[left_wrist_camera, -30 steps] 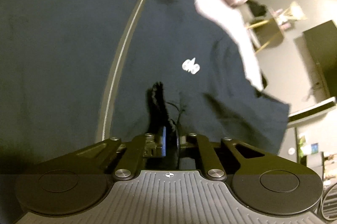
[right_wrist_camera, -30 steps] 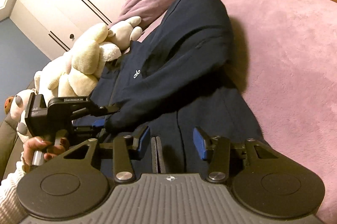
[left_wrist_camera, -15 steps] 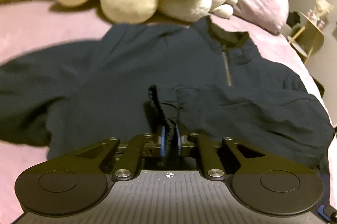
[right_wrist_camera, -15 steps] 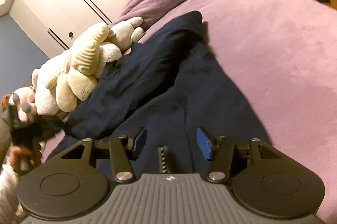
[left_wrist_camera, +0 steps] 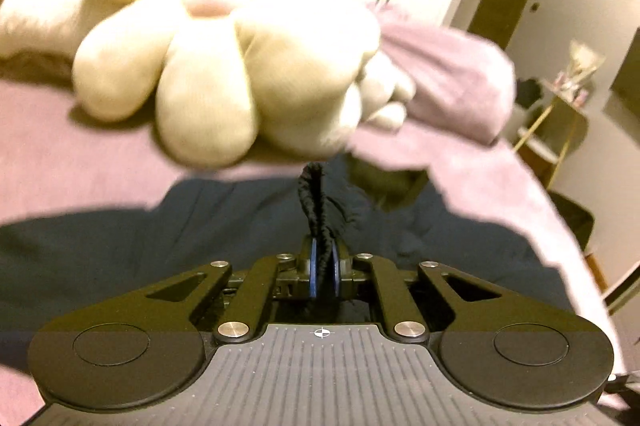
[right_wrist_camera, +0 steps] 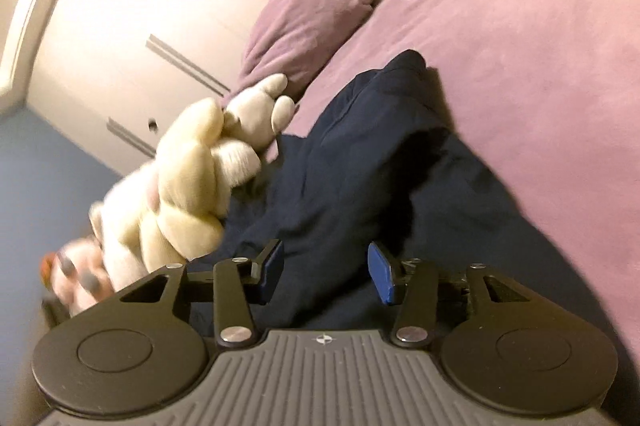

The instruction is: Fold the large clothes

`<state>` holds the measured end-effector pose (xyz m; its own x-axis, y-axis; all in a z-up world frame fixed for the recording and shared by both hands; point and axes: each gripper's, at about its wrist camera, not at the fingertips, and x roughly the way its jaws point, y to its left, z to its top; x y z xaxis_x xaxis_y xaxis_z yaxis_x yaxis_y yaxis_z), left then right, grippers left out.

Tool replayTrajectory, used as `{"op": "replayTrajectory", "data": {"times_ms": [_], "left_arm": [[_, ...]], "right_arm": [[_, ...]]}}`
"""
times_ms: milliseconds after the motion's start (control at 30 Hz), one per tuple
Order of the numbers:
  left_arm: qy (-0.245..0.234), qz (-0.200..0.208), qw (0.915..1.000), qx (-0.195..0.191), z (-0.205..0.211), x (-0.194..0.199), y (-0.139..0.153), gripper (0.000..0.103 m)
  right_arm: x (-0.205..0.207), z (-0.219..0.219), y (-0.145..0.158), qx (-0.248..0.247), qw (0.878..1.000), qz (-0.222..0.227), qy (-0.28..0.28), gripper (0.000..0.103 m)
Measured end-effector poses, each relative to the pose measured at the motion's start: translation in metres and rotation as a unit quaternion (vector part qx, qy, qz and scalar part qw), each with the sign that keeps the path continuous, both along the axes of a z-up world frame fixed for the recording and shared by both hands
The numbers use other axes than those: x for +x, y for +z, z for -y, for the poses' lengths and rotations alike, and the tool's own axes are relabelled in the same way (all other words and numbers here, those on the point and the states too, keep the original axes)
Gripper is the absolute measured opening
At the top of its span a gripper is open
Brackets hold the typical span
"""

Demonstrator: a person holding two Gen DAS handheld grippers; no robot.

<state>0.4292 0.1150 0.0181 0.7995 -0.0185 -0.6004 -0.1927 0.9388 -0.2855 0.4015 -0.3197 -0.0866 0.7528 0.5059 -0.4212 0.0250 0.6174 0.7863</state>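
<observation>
Navy garment (right_wrist_camera: 360,161), a large dark top, lies spread on the purple bed cover (right_wrist_camera: 520,65) right in front of me. My left gripper (left_wrist_camera: 323,266) is clenched on a bunched, twisted bit of its fabric that stands up between the blue pads (left_wrist_camera: 313,268); the rest of the cloth hangs and spreads below and to both sides. My right gripper (right_wrist_camera: 326,272) hovers over the garment with its jaws closing, part-way apart, the pads clear of the cloth and nothing pinched between them.

In the right wrist view the garment's far end rises in a hump toward the purple pillow (right_wrist_camera: 312,21), and its right edge runs along bare bed cover, which stretches wide and free on that side. In the left wrist view the cover shows beyond the cloth's upper edge, and the bed's edge curves down at the right.

A cream plush toy (left_wrist_camera: 224,65) sits on the bed close behind the garment, just beside or touching its upper edge; I cannot tell which. Behind it stands a white wardrobe (right_wrist_camera: 140,25). A small side table (left_wrist_camera: 560,121) stands off the bed at the far right.
</observation>
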Motion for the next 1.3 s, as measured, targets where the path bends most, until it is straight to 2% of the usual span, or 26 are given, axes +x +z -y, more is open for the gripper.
{"op": "replayTrajectory", "data": {"times_ms": [67, 133, 200, 267, 333, 433, 467, 600, 667, 833, 900, 933, 1000, 1067, 1167, 1233, 1300], "left_arm": [[-0.005, 0.021, 0.9997, 0.013, 0.002, 0.001, 0.016, 0.009], [-0.01, 0.035, 0.9983, 0.046, 0.005, 0.003, 0.025, 0.01], [-0.014, 0.037, 0.9968, 0.07, 0.006, 0.005, 0.023, 0.01], [-0.017, 0.029, 0.9963, 0.079, 0.006, 0.008, 0.015, 0.01], [-0.018, 0.017, 0.9973, 0.07, 0.005, 0.011, 0.002, 0.01], [-0.022, -0.01, 0.9963, 0.083, 0.01, 0.018, -0.03, 0.01], [-0.02, -0.027, 0.9952, 0.092, 0.014, 0.022, -0.045, 0.011], [-0.01, -0.078, 0.9902, 0.115, 0.018, 0.031, -0.089, 0.014], [-0.007, -0.076, 0.9914, 0.107, 0.013, 0.029, -0.096, 0.014], [-0.015, -0.06, 0.9947, 0.082, 0.004, 0.026, -0.087, 0.016], [-0.012, -0.077, 0.9927, 0.092, 0.005, 0.031, -0.094, 0.03], [-0.011, -0.084, 0.9913, 0.101, 0.006, 0.031, -0.099, 0.035], [-0.005, -0.088, 0.9887, 0.122, 0.008, 0.029, -0.103, 0.053], [0.001, -0.088, 0.9882, 0.126, 0.004, 0.024, -0.101, 0.065], [0.001, -0.088, 0.9915, 0.096, -0.007, 0.013, -0.093, 0.068], [-0.001, -0.078, 0.9926, 0.093, -0.01, 0.003, -0.086, 0.069], [-0.002, -0.067, 0.9928, 0.099, -0.008, -0.002, -0.081, 0.073]], "right_arm": [[0.02, -0.004, -0.01, 0.028, 0.999, -0.025, -0.01, 0.047], [0.036, -0.007, -0.023, 0.045, 0.997, -0.059, -0.021, 0.047], [0.049, -0.007, -0.034, 0.053, 0.995, -0.075, -0.039, 0.044], [0.057, -0.001, -0.036, 0.052, 0.994, -0.075, -0.064, 0.029], [0.063, 0.006, -0.031, 0.044, 0.994, -0.062, -0.08, 0.015], [0.06, 0.012, -0.026, 0.012, 0.994, -0.033, -0.099, 0.013], [0.058, 0.013, -0.026, -0.012, 0.994, -0.027, -0.109, 0.013], [0.061, 0.007, -0.04, -0.091, 0.99, -0.034, -0.102, 0.01], [0.06, -0.002, -0.039, -0.138, 0.986, -0.011, -0.088, 0.009], [0.057, -0.019, -0.022, -0.223, 0.971, 0.017, -0.083, 0.01], [0.06, -0.019, -0.026, -0.217, 0.972, 0.012, -0.091, 0.01], [0.061, -0.016, -0.032, -0.213, 0.972, 0.006, -0.094, 0.01], [0.06, -0.02, -0.034, -0.222, 0.97, 0.01, -0.095, 0.01], [0.06, -0.022, -0.032, -0.234, 0.968, 0.012, -0.088, 0.012], [0.053, -0.013, -0.023, -0.211, 0.975, -0.006, -0.075, 0.017], [0.039, -0.007, -0.011, -0.195, 0.978, -0.01, -0.071, 0.024], [0.022, -0.009, 0.005, -0.212, 0.975, 0.01, -0.071, 0.028]]}}
